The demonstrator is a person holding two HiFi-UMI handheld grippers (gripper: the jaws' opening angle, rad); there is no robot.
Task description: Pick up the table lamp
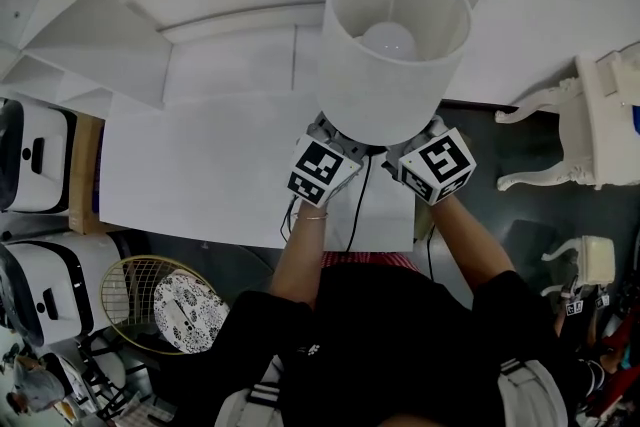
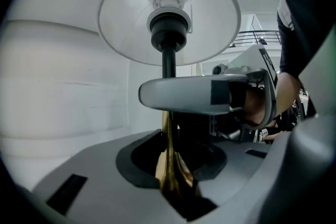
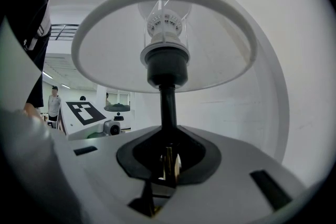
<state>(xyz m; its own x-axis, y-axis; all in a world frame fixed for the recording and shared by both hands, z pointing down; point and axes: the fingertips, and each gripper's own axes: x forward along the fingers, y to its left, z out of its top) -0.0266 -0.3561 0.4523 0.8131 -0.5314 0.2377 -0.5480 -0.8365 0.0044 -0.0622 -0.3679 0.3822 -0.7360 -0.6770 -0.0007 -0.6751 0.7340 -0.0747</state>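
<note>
Table: the white table (image 1: pixel 200 165) stretches away to the left; the action sits at its right end.
Left grip: the left gripper (image 2: pixel 169 162) has its jaws drawn partway in and pressed on the brass-coloured lower stem (image 2: pixel 171 178), low down where the slim post gives the firmest purchase.
Centre: the table lamp (image 1: pixel 395 65) stands upright between the two tools, with its white shade (image 2: pixel 121 18) overhead and its black upper stem (image 3: pixel 167 105) rising to the socket. The shade hides the base from above, so it cannot be told whether the base is clear of the table.
Cord: a dark cord (image 1: pixel 357 200) trails from under the shade towards the table's near edge.
Right grip: the right gripper (image 3: pixel 167 165) meets the stem from the opposite side, its jaws likewise half-closed and pinching it.
Reason: two opposed holds probably keep the top-heavy lamp from tipping or twisting.
Stage: the lamp appears secured, with the lift the step in hand.
</note>
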